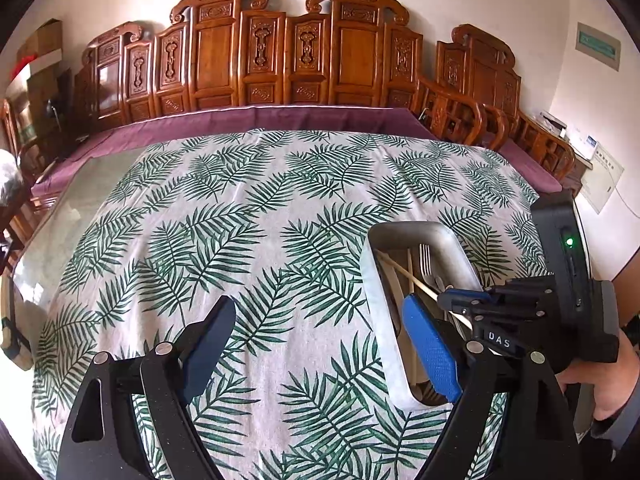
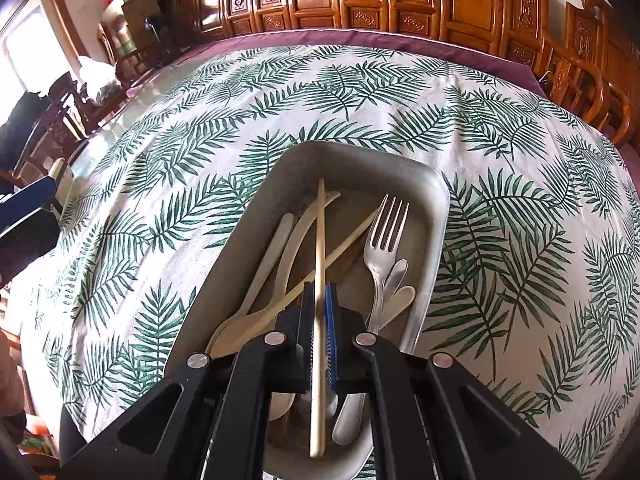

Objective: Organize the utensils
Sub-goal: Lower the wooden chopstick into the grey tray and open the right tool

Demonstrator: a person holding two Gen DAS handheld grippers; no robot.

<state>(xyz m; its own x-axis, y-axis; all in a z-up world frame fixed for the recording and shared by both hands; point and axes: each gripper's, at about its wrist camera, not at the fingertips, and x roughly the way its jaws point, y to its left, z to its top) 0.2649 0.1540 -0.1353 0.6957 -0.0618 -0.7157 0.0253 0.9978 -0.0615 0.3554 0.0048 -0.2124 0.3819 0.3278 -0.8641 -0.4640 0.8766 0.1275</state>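
Our right gripper [image 2: 319,308] hangs over the near end of the metal tray [image 2: 438,216], its fingers clamped tight on one chopstick [image 2: 319,240] that points toward the tray's far end. Below it in the tray lie a second chopstick [image 2: 352,240], a fork [image 2: 384,248] and pale spoons [image 2: 276,248]. Our left gripper [image 1: 320,344] hovers wide open and empty above the leaf-print tablecloth [image 1: 240,220], just left of the tray near the table's front edge.

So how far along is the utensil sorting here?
Nearly finished. The tray already holds a fork, spoons and a loose chopstick. The right tongs grip a second chopstick over the tray, not yet released. The left tongs are open, with no utensils visible on the tablecloth.
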